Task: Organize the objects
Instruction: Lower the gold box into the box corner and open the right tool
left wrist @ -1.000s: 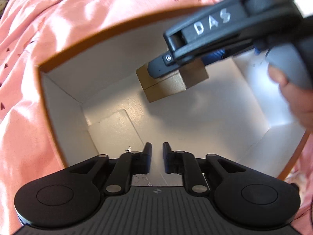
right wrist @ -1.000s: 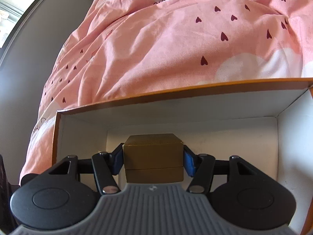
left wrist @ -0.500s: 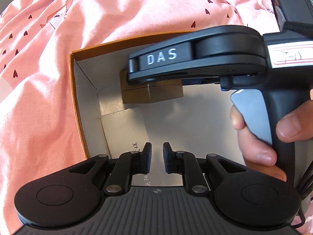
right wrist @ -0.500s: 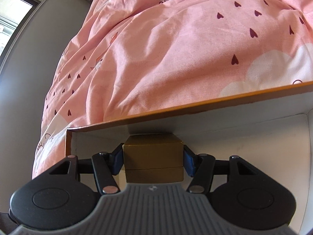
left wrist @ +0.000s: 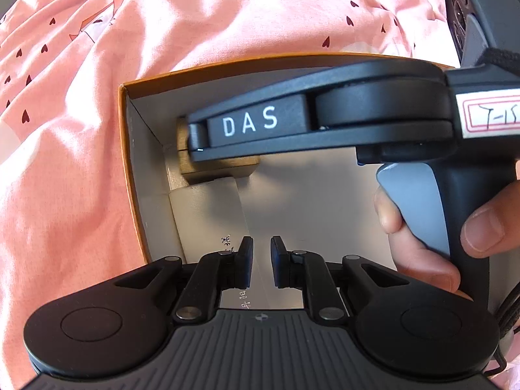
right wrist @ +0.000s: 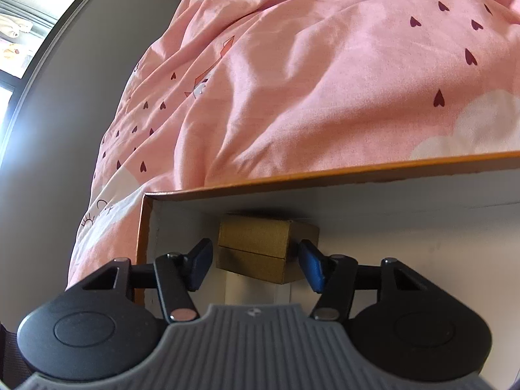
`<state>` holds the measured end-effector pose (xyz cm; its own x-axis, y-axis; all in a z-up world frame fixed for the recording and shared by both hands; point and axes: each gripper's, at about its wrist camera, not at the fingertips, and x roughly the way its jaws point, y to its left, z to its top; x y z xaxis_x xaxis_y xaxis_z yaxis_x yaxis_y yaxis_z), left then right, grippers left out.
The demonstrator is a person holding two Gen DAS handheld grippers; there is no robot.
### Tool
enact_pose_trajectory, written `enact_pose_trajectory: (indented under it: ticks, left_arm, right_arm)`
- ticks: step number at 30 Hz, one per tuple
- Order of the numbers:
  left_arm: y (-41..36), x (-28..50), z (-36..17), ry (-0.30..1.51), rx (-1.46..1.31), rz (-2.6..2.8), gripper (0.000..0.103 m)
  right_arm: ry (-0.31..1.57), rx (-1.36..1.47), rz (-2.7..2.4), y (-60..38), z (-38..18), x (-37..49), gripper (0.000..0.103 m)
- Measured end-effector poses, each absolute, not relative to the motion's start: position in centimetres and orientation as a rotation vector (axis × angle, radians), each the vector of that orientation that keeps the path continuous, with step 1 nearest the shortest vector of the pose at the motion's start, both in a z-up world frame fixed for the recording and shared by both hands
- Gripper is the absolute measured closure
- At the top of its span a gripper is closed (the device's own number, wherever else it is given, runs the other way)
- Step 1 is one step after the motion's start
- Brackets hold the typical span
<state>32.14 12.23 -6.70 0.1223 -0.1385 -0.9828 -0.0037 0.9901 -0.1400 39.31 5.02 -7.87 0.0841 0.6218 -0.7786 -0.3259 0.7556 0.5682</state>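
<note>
The little gold box sits in the far left corner of the orange carton, dead ahead between the right tongs, now spread clear of it, while the left tongs hang pressed together, empty.

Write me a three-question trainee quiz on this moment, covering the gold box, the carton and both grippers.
1. True or false: the right gripper is clamped on the small gold box.
2. Where is the gold box in the orange-edged carton? A) on the floor by a corner B) in the middle C) outside it, on the bedspread
3. What does the left gripper hold?

Key:
1. False. Its jaws have just been closing, but they flank the box and the pads do not press on it.
2. A.
3. Nothing. It is shut and empty, above the carton floor.
</note>
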Motion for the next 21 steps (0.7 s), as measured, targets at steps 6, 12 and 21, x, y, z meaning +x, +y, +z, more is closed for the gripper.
enact_pose_trajectory:
  ticks: [6,12,21]
  left_arm:
    - [12.2,31.3,-6.1,1.425,-0.122,-0.109,0.085]
    - [12.0,28.4,-3.6,1.382,-0.105,-0.106,0.078]
    - [12.1,25.9,-2.4,1.235,-0.095,-0.019,0.076]
  right_arm:
    - [1.302,0.273,0.782,5.0,-8.1,39.2,0.082]
    - [1.273,0.2,0.779,3.7,-6.6,38.2,0.084]
    - [1.347,-0.071,0.754,2.7,-9.2,34.0,0.082]
